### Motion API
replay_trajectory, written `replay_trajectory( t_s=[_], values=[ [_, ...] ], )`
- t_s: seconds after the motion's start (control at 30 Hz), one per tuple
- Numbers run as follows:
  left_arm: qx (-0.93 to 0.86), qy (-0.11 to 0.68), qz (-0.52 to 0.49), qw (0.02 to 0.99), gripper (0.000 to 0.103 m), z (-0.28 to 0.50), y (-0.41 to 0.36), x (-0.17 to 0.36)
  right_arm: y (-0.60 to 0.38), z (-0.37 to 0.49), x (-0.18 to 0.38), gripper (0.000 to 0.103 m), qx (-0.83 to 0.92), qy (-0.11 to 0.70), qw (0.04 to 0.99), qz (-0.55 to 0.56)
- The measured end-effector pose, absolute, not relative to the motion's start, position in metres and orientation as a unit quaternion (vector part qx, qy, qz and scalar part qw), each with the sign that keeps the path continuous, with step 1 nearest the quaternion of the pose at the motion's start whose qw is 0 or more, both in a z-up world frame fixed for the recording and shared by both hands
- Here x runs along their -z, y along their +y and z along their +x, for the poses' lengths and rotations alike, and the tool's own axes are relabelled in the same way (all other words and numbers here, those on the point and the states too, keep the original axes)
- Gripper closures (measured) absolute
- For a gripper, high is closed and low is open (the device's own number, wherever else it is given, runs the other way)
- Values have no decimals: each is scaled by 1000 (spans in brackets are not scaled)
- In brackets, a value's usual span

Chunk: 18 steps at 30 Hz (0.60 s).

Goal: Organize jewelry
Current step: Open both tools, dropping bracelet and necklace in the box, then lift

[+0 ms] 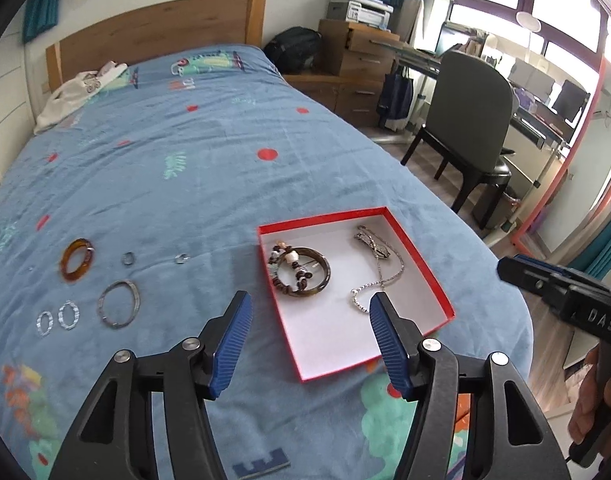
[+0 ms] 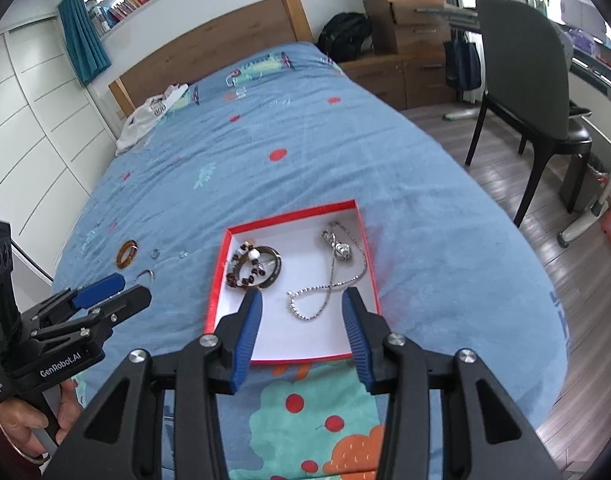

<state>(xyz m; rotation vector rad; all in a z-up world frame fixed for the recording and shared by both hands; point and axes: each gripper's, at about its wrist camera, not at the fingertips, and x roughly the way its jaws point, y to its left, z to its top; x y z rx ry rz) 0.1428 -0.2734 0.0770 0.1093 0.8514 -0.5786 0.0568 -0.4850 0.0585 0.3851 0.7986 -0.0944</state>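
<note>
The left gripper (image 1: 309, 304) stands with its blue ribbed pads well apart and holds nothing; it hovers over the blue patterned bedspread (image 1: 209, 184) at the near left corner of the shallow red cardboard box with white lining (image 1: 437, 280). The right gripper (image 2: 301, 300) is likewise spread and empty, poised over the near edge of the same box.

Inside the box, toward its left side, lies a dark brown bangle (image 1: 305, 270) with a beaded bracelet of brown and white beads (image 1: 283, 260) draped across it, the two touching. Toward the box's right side lies a silver chain necklace with a pendant (image 1: 379, 264), looped loosely on the lining.

Left of the box, on the bare bedspread, the unsorted pieces remain: a large silver bangle (image 1: 118, 304), a pair of sparkling silver hoops (image 1: 57, 317) beyond it to the left, an amber bangle (image 1: 78, 259) farther back, and two small rings (image 1: 128, 258) (image 1: 182, 258) between the amber bangle and the box.

Judgement: the task is partly done. Risks from here:
- The soft bedspread may give under a downward press, so thin hoops and rings could slip from the pads or sink into the fabric.
- A pad closing on fabric may drag the bedspread and shift the box.
- A careless drop could tangle a piece in the chain.
</note>
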Motion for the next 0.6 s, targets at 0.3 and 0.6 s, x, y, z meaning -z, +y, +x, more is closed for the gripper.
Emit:
replay_trajectory(
  t_s=[0.3, 0.6],
  values=[
    [251, 363, 50, 896, 36, 114, -221, -116, -456, 29, -110, 63, 38, 348, 922, 166],
    [200, 320, 45, 925, 29, 106, -149, -153, -425, 17, -160, 63, 20, 308, 940, 145]
  ],
)
